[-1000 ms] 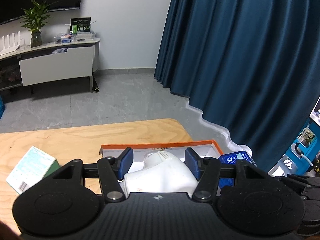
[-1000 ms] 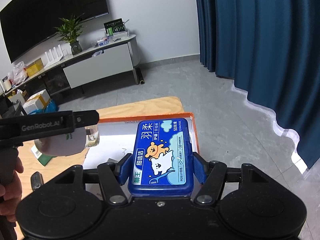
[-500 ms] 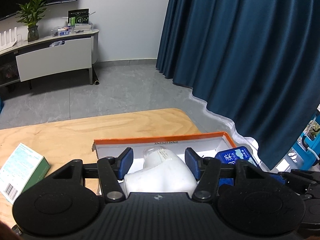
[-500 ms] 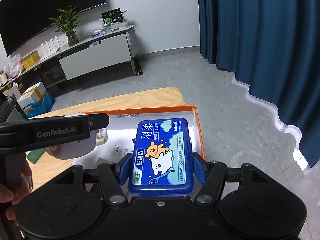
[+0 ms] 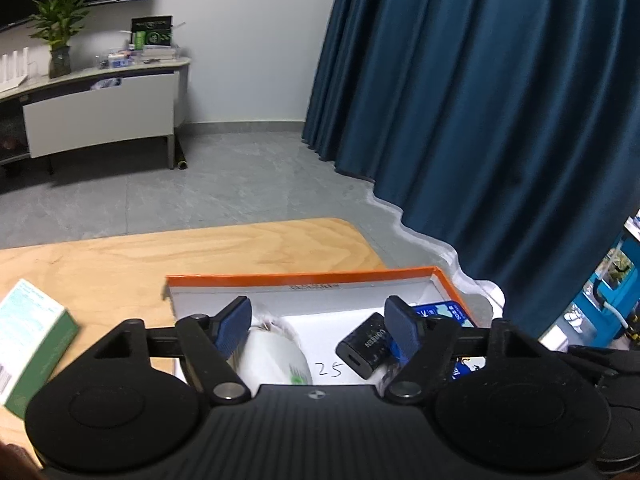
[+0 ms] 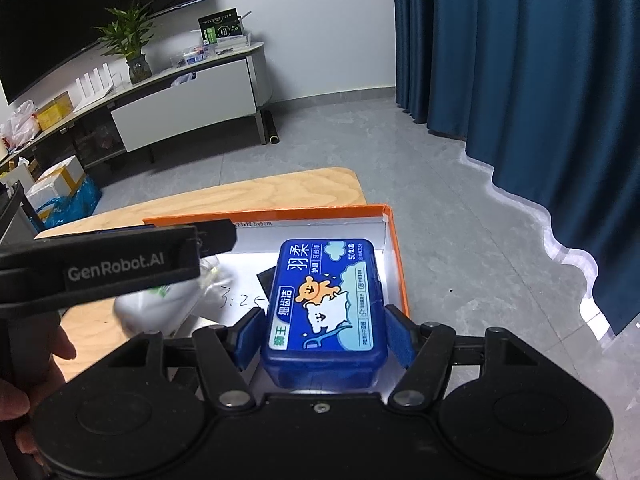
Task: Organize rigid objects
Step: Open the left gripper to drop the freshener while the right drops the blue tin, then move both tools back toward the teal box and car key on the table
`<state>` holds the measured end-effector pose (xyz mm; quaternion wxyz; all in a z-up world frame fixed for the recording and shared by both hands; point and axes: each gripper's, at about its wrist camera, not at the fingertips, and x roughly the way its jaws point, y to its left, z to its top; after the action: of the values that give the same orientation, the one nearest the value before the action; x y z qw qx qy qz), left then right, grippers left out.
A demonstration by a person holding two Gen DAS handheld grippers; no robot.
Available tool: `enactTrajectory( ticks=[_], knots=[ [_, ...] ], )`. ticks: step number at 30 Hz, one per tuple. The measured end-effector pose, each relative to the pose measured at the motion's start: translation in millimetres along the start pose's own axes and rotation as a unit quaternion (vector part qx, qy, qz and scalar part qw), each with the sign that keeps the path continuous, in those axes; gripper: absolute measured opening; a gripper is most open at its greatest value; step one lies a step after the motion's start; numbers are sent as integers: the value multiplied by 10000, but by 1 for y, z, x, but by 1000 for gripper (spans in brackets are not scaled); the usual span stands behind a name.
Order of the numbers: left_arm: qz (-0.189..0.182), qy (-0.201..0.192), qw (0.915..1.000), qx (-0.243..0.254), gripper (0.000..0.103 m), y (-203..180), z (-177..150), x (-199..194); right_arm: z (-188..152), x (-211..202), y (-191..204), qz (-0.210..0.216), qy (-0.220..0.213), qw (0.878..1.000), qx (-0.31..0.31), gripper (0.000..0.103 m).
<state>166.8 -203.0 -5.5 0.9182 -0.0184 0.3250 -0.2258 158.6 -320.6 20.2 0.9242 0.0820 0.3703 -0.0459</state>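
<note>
An orange-rimmed white box [image 5: 300,280] [image 6: 394,264] sits at the wooden table's far right corner. My left gripper [image 5: 320,324] [image 6: 208,240] hangs over it with its jaws opening. The white bottle [image 5: 276,360] [image 6: 156,300] is free of the pads and lies blurred inside the box under the left finger. A black charger [image 5: 364,344] [image 6: 266,276] rests on the box floor. My right gripper [image 6: 324,336] is over the box's right side, its jaws opening. The blue floss case [image 6: 328,308] [image 5: 440,312] is still between the fingers and slipping from the pads.
A green and white carton [image 5: 32,332] lies on the wooden table [image 5: 200,248] left of the box. A hand [image 6: 24,380] holds the left gripper's handle. Beyond the table are grey floor, a blue curtain [image 5: 480,120] on the right and a low white cabinet [image 5: 100,116].
The left jaws have spread and the white bottle has dropped out of them into the box, uncovering the black charger. The blue case now sits slightly lower between the right fingers.
</note>
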Motion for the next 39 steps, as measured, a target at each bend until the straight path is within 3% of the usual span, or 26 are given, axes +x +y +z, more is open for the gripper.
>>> enactTrajectory(
  ticks=[6,16,23,30,39],
  knots=[
    [-1,-227,9996,-154,88,8,5,-24,-4,-27,8,-114,-294,9994,-150,81],
    [187,-148,9995,-218,96,37,-6,-75,-17,-59,33,330,-253,9989,-196,83],
    [722,-187,9962,-455,97,89,-17,-99,-32,-66,71,765,-102,9963,-383,83],
    [1241,56,9907,-550,97,140,-13,-85,-44,-67,111,1149,-17,9905,-759,83],
    [1167,359,9925,-59,100,162,-8,-37,-51,-58,131,1359,145,9864,-917,83]
  ],
)
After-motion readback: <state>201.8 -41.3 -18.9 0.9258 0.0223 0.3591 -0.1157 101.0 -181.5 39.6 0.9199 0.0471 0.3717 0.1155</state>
